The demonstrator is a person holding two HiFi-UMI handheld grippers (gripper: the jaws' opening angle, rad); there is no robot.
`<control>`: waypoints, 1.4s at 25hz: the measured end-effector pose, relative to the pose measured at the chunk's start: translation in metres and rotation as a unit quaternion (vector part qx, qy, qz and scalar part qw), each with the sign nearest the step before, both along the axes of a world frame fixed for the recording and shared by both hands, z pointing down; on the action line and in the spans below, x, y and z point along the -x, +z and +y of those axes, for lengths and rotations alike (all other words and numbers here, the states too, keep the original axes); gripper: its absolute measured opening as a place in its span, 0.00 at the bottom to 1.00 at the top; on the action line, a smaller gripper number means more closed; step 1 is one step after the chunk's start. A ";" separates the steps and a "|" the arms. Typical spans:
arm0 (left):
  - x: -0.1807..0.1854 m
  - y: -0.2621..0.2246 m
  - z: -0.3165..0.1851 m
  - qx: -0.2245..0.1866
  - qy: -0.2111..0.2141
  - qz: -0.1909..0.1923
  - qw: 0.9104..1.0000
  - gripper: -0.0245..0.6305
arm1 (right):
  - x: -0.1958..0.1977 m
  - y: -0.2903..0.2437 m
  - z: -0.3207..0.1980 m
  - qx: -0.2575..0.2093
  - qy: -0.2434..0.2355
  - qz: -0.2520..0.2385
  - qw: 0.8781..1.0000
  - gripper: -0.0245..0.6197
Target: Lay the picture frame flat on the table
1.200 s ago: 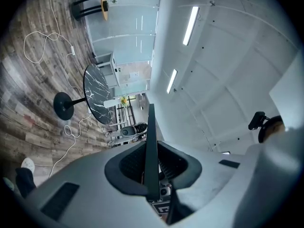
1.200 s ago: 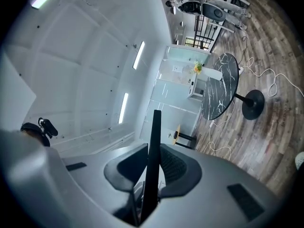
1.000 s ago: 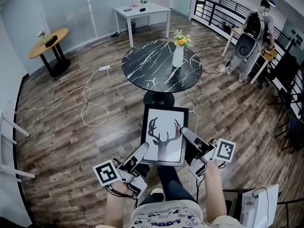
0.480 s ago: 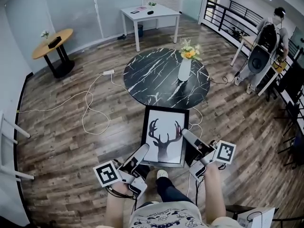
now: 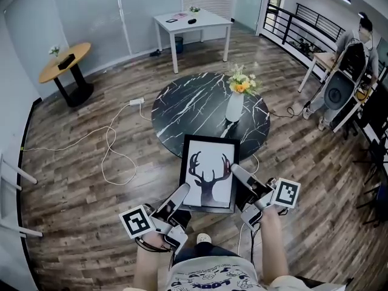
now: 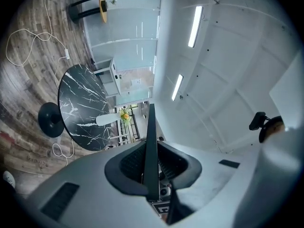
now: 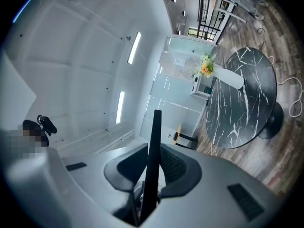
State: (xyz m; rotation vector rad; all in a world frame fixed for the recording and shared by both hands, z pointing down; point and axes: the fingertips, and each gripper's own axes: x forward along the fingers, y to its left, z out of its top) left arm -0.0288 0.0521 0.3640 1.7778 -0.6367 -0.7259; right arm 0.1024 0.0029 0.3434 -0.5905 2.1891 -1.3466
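The left hand-held gripper (image 5: 180,194) and right hand-held gripper (image 5: 238,174) pinch the frame (image 5: 209,173) by its side edges. It looks stiff, maybe breakable.

Head view steeply downward; both gripper views close-up, ceilingward; marble table (image 5: 188,108) common to all.

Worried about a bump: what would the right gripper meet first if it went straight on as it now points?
Only the black picture frame already clamped in the right gripper; beyond it the line seems to pass above the round black marble table, depth unclear.
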 end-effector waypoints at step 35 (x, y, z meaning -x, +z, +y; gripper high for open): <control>0.017 0.036 -0.277 0.052 0.049 -0.006 0.997 0.16 | 0.015 0.043 -0.269 0.054 0.047 0.009 0.997 0.16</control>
